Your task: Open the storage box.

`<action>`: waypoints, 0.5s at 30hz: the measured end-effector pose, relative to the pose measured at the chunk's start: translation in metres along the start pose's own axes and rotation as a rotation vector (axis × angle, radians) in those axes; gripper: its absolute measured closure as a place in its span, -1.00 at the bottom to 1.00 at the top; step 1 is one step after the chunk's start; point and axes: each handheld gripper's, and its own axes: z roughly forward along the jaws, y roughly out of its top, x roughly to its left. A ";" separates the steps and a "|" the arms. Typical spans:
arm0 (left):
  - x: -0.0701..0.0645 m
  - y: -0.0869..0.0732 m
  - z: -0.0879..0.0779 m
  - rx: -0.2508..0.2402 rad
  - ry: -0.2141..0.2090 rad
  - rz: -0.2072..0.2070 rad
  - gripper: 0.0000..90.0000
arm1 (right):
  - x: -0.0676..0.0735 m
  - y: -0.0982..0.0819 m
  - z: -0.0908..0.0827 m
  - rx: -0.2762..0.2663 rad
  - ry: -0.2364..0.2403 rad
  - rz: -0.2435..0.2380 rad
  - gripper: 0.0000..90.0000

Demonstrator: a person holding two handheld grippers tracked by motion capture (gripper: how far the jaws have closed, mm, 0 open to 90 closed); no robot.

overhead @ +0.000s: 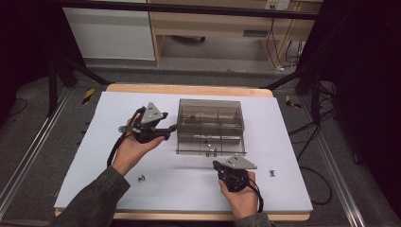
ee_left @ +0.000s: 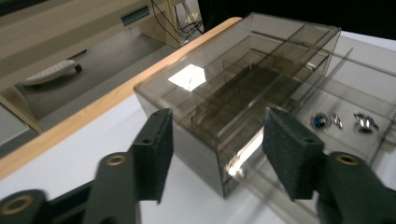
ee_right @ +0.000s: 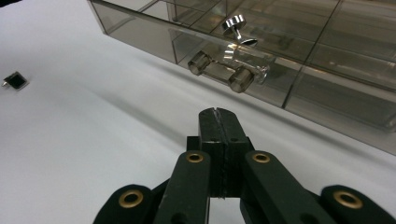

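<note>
My right gripper (overhead: 218, 166) sits nearest, jaws pressed together on nothing, tip just short of the drawer handle (ee_right: 229, 73). The drawer (overhead: 211, 144) of the smoky organizer box (overhead: 210, 117) is pulled out toward me; some small metal pieces (ee_left: 341, 121) already lie in its compartments. Left to do, I judge: loose cufflink (overhead: 141, 178) near left, another (overhead: 272, 173) near right, on the white table (overhead: 94, 156). My left gripper (overhead: 171, 128) hovers at the box's left corner, jaws half apart, empty. Plenty of open board both sides; far edge close behind box.
</note>
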 end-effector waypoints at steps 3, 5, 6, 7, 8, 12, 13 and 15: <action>0.003 0.008 0.012 -0.009 -0.007 -0.014 0.32 | -0.001 -0.001 0.000 -0.012 -0.011 0.010 1.00; 0.005 0.011 0.020 -0.006 -0.020 -0.017 0.58 | -0.002 -0.002 0.001 -0.018 -0.019 0.012 1.00; 0.007 0.012 0.024 0.004 -0.017 -0.017 0.70 | -0.002 -0.002 0.001 -0.022 -0.024 0.022 1.00; 0.007 0.013 0.027 0.010 -0.014 -0.014 0.79 | -0.003 -0.002 0.001 -0.026 -0.026 0.025 1.00; 0.007 0.014 0.030 0.010 -0.014 -0.016 0.84 | -0.003 -0.002 0.001 -0.029 -0.028 0.028 1.00; 0.004 0.015 0.038 0.021 0.012 -0.022 1.00 | -0.001 -0.002 0.001 -0.040 -0.038 0.020 1.00; 0.004 0.014 0.040 0.019 0.014 -0.033 1.00 | -0.001 -0.002 0.001 -0.045 -0.042 0.020 1.00; 0.005 0.012 0.046 0.029 -0.009 -0.078 1.00 | -0.001 -0.002 0.001 -0.053 -0.054 0.012 1.00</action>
